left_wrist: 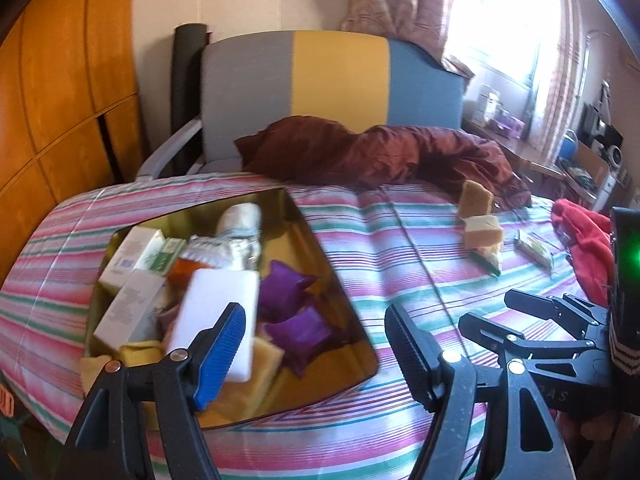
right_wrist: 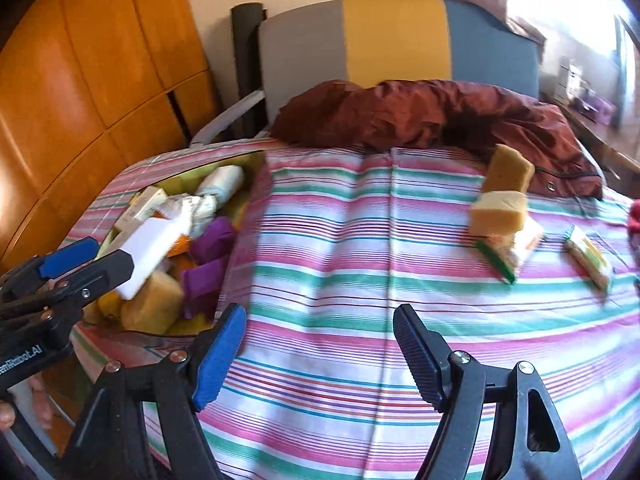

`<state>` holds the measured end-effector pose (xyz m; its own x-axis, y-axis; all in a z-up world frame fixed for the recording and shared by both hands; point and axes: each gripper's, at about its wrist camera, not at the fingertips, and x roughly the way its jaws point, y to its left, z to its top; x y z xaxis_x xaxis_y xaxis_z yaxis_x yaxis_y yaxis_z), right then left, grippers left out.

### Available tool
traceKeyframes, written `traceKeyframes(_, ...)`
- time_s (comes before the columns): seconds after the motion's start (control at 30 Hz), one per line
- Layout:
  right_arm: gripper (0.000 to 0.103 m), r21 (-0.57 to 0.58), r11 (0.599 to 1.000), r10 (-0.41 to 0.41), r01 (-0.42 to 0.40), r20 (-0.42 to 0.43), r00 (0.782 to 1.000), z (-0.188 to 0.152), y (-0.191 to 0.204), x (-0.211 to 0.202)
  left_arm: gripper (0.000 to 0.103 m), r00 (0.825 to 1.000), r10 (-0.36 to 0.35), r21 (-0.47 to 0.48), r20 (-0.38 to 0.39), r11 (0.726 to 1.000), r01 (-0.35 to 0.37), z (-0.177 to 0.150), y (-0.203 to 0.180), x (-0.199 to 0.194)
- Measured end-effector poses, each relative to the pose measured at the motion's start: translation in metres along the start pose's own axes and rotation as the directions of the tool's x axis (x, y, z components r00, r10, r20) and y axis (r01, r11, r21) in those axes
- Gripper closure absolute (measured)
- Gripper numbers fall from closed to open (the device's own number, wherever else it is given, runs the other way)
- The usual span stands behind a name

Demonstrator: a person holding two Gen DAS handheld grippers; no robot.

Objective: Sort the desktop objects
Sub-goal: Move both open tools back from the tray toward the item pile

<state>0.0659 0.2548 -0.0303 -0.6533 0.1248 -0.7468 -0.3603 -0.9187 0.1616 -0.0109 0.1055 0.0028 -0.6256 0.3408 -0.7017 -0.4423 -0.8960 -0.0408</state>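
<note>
Right claw (right_wrist: 320, 354) open, empty; sponges (right_wrist: 500, 212) well beyond, right.

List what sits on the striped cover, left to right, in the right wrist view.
Gold tin of sorted items → stacked sponges → small wrapped packet → red cloth at the right edge.

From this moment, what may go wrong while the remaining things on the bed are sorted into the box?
1. The sponges lie stacked and tilted on soft striped bedding; a grip may topple them.
2. The gold box is already heaped; the white block lies on top and might slide out.
3. Both views are blurred, and the open right gripper could misjudge its reach.
</note>
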Motion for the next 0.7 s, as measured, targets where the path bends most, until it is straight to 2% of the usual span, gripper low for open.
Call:
traceKeyframes(0.23,0.018,0.097,0.994,-0.042,0.043,-0.01,0.999,-0.003,-0.046,-0.007,0.03,0.998,-0.058,0.061,-0.019,0.996,0.06,0.007,-0.029,0.011)
traceKeyframes(0.47,0.017,0.246,0.963,-0.106,0.108,-0.024,0.994,-0.003,-0.107,-0.018,0.03,0.993,-0.104,0.096,-0.057,0.989,0.109,0.007,-0.053,0.026)
traceKeyframes(0.7,0.015,0.311,0.935,-0.166,0.171,-0.044,0.985,0.005,-0.146,-0.019,0.03,0.985,-0.141,0.1,-0.102,0.984,0.151,0.007,-0.068,0.04)
